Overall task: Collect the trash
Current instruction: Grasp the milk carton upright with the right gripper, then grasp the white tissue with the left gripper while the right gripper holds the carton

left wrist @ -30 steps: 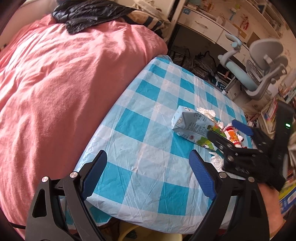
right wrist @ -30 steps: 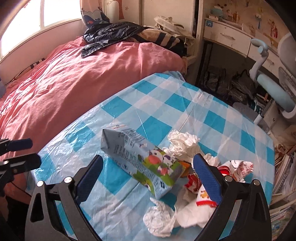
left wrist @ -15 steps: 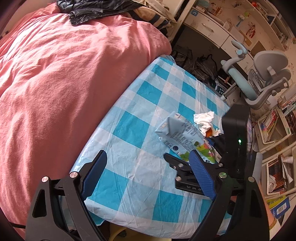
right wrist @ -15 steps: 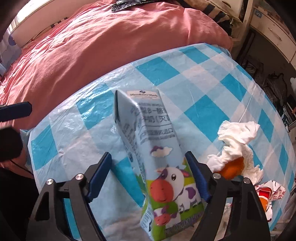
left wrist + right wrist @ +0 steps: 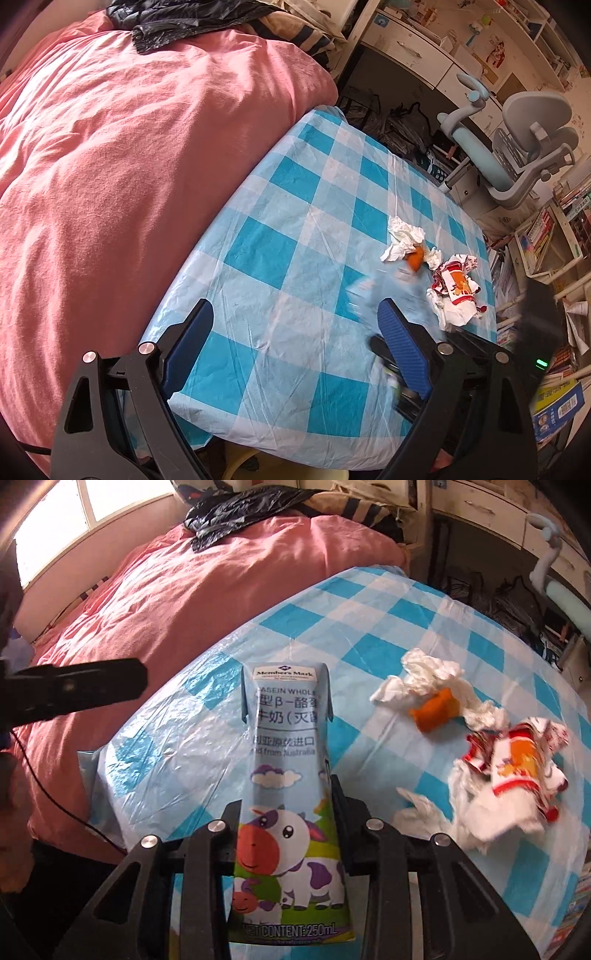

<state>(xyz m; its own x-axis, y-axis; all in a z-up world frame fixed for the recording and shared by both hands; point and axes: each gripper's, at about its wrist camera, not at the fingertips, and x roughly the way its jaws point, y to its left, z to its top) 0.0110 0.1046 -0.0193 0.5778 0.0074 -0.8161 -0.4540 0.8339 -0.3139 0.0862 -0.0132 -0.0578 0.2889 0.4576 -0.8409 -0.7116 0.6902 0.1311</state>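
The right gripper (image 5: pixel 286 812) has just been closing and now clamps the milk carton (image 5: pixel 286 760) by its lower half, the jaws pressing its two narrow sides while its top points away toward the middle of the frame, above the counter (image 5: pixel 369 635) with its blue-checked cover. The carton looks light and probably empty, its card walls stiff enough to hold shape yet likely to dent under a hard squeeze; the coated surface may be a little slippery, so the grip across the narrow sides low on the body seems sound. The left gripper (image 5: pixel 295 350) hangs wide open and empty at the lower edge of its view. Right of centre in both views lie crumpled tissues (image 5: pixel 402 238), an orange scrap (image 5: pixel 415 256) and a red-and-white wrapper (image 5: pixel 456 290), all soft and light. In the left view the carton is only a pale blur beside the right-hand finger. No bin or bag for the trash shows clearly, and the carton's base is cut off.
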